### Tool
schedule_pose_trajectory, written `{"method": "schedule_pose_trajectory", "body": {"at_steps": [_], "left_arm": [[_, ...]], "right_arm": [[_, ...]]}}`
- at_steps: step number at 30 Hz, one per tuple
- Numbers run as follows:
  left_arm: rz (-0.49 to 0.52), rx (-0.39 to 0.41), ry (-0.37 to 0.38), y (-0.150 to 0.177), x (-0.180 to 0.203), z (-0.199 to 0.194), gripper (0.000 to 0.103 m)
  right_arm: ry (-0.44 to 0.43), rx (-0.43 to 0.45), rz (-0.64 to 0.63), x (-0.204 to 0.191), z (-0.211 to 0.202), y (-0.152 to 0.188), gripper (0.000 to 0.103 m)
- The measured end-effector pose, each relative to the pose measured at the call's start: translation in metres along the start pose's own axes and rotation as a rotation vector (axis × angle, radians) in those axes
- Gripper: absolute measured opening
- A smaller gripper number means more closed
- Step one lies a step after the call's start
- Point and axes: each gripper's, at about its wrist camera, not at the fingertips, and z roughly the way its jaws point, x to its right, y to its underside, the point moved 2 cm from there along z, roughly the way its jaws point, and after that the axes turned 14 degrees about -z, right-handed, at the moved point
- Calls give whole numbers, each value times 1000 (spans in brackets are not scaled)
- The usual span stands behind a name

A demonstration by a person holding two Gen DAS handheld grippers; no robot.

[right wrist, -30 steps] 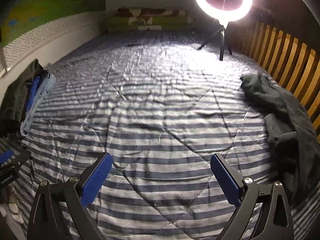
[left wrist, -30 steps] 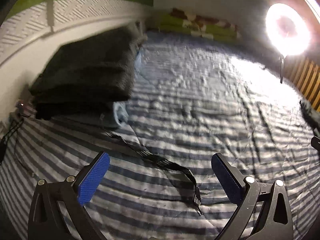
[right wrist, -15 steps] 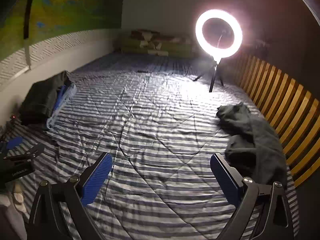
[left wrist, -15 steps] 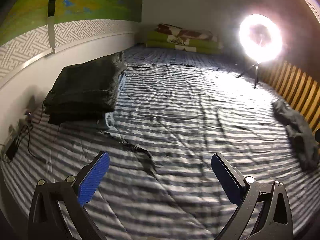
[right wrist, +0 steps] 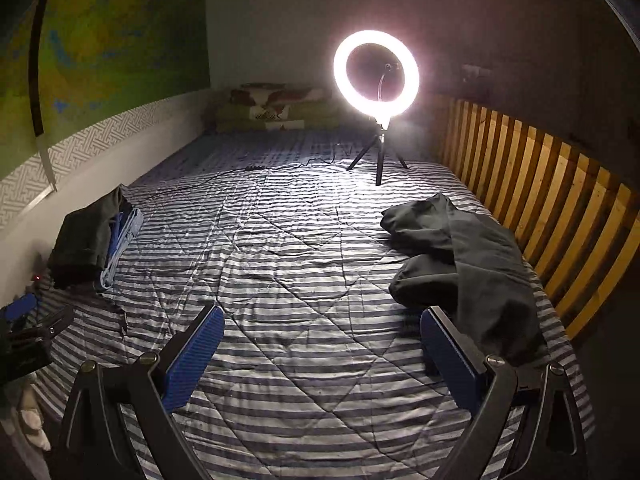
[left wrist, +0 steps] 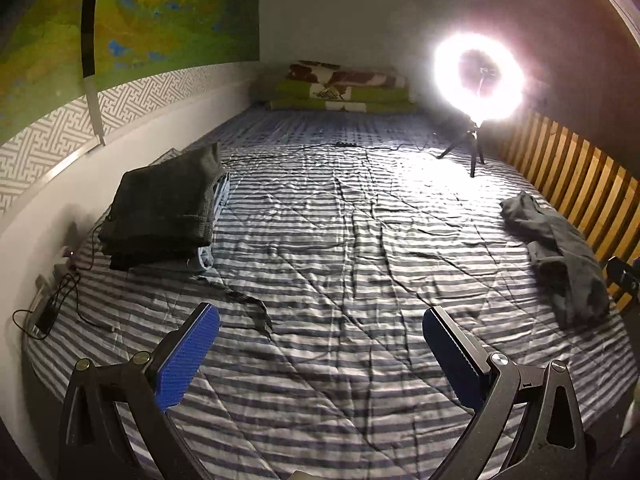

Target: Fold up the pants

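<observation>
A crumpled pair of dark grey pants (right wrist: 460, 260) lies on the right side of the striped bed, beside the wooden slats; the left wrist view shows the same pants (left wrist: 560, 252) at far right. My right gripper (right wrist: 320, 344) is open and empty above the bedspread, its right finger close to the near end of the pants. The left gripper (left wrist: 320, 348) is open too, holding nothing, over the near middle of the bed. A stack of folded dark garments (left wrist: 164, 204) sits at the left by the wall, seen also as the folded stack (right wrist: 88, 240).
A lit ring light on a tripod (right wrist: 377, 76) stands at the far right of the bed. A black strap (left wrist: 256, 308) and cables with a phone (left wrist: 44, 316) lie near the left edge. Wooden slat rail (right wrist: 540, 184) bounds the right side. Pillows (left wrist: 340, 92) at the far end.
Both grippers pulled back and up from the bed, so more of the room shows. The left one turned away from the folded stack toward the middle. Both stayed open.
</observation>
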Motion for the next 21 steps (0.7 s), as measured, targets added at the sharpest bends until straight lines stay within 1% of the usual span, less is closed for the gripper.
{"method": "schedule_pose_trajectory", "body": {"at_steps": [5, 9, 12, 15, 19, 21], "left_arm": [[9, -7, 6, -3, 8, -5, 103], [23, -11, 12, -9, 15, -2, 103], [39, -27, 24, -11, 22, 6, 103], [48, -47, 33, -8, 24, 17, 103], [40, -72, 38, -4, 21, 33, 103], [34, -84, 36, -1, 18, 41, 103]], "right_arm": [[0, 4, 12, 8, 0, 3, 97], [10, -14, 45, 24, 9, 9, 97], [21, -28, 64, 39, 17, 13, 94], [58, -52, 91, 67, 27, 18, 92], [151, -106, 135, 118, 47, 25, 87], [191, -140, 150, 142, 59, 29, 87]]}}
